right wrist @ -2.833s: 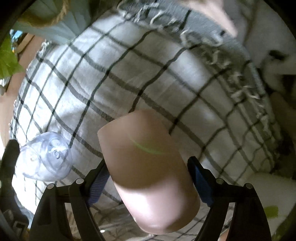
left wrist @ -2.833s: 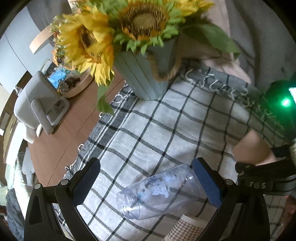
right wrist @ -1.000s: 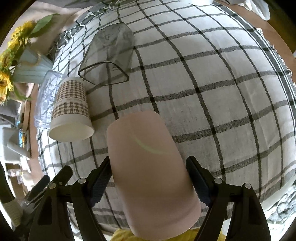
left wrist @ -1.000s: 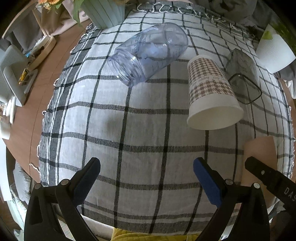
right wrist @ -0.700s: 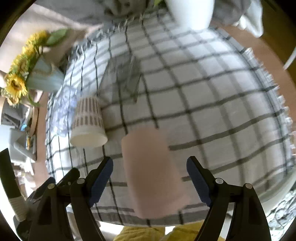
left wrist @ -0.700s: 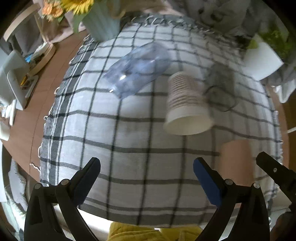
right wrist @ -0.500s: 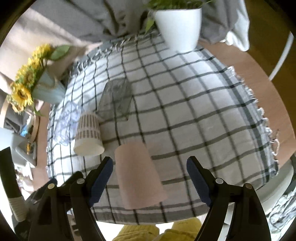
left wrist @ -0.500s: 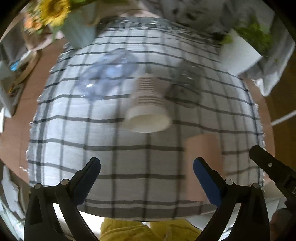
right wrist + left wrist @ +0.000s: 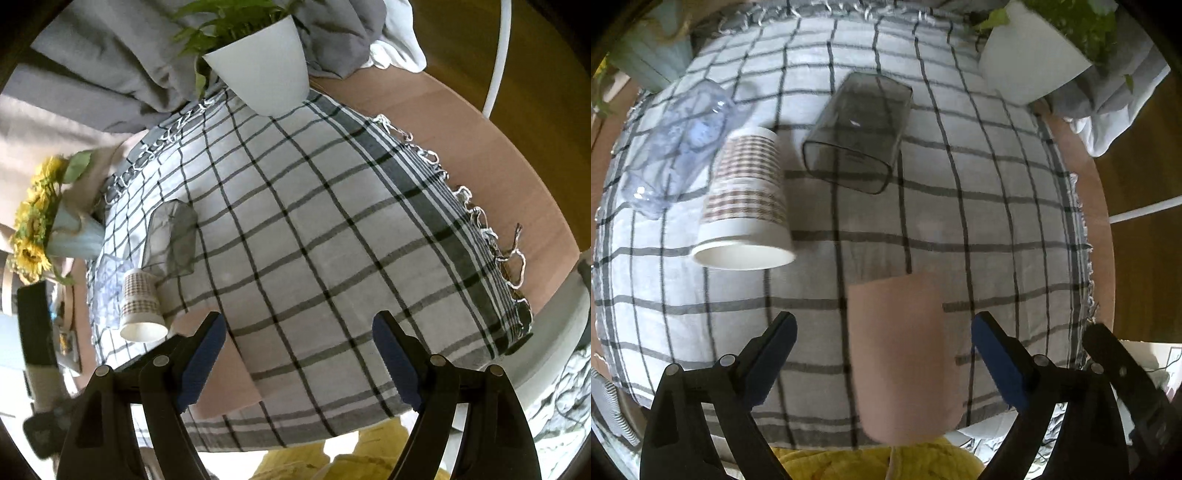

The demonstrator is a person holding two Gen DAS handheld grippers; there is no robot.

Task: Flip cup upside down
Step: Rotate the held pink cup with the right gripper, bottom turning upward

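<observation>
A plain pink cup [image 9: 901, 354] stands upside down on the checked tablecloth [image 9: 990, 206] near its front edge. It shows between the fingers of my left gripper [image 9: 882, 350], which is open and held above it, not touching it. In the right wrist view the pink cup [image 9: 225, 373] shows partly behind the left finger. My right gripper [image 9: 299, 350] is open and empty, raised above the cloth to the right of the cup.
A checked paper cup [image 9: 746, 206], a smoky clear cup [image 9: 857, 133] and a clear plastic jar [image 9: 676, 136] lie behind the pink cup. A white plant pot [image 9: 262, 59] and a sunflower vase [image 9: 62, 236] stand at the back. The wooden table edge [image 9: 517, 155] lies to the right.
My right gripper let go of the pink cup, which now stands on the cloth, and both grippers have pulled back and risen. The left gripper swung right, over the cup.
</observation>
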